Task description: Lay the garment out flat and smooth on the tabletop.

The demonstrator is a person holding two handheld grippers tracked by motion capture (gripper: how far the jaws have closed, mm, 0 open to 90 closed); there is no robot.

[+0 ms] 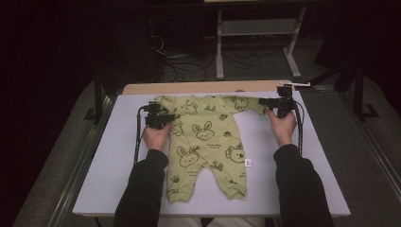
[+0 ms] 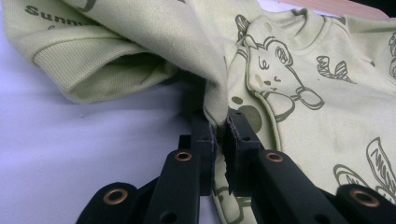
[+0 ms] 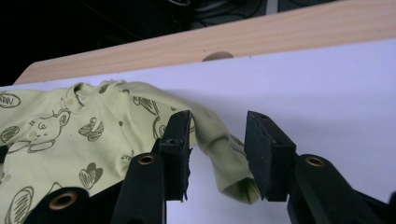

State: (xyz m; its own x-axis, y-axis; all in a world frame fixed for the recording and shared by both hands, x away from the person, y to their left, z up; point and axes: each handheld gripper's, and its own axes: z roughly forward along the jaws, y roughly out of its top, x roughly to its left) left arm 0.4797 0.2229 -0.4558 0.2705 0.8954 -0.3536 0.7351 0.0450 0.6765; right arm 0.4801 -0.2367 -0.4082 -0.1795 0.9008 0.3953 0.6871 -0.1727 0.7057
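A pale green baby romper (image 1: 208,137) printed with animals lies flat on the white table (image 1: 118,175), neck toward the far edge. My left gripper (image 1: 171,117) is at the garment's left side, by the folded-in left sleeve. In the left gripper view my left gripper (image 2: 219,122) is shut on a raised fold of the romper (image 2: 327,107). My right gripper (image 1: 263,100) is at the right sleeve's end. In the right gripper view my right gripper (image 3: 218,119) stands open, and the sleeve cuff (image 3: 229,172) lies between the jaws without either one touching it.
A wooden board (image 1: 203,87) runs along the table's far edge. Behind it on the floor stand a white frame (image 1: 255,28) and loose cables (image 1: 189,66). A small white tag (image 1: 248,162) sticks out at the romper's right leg. Bare tabletop lies on both sides of the garment.
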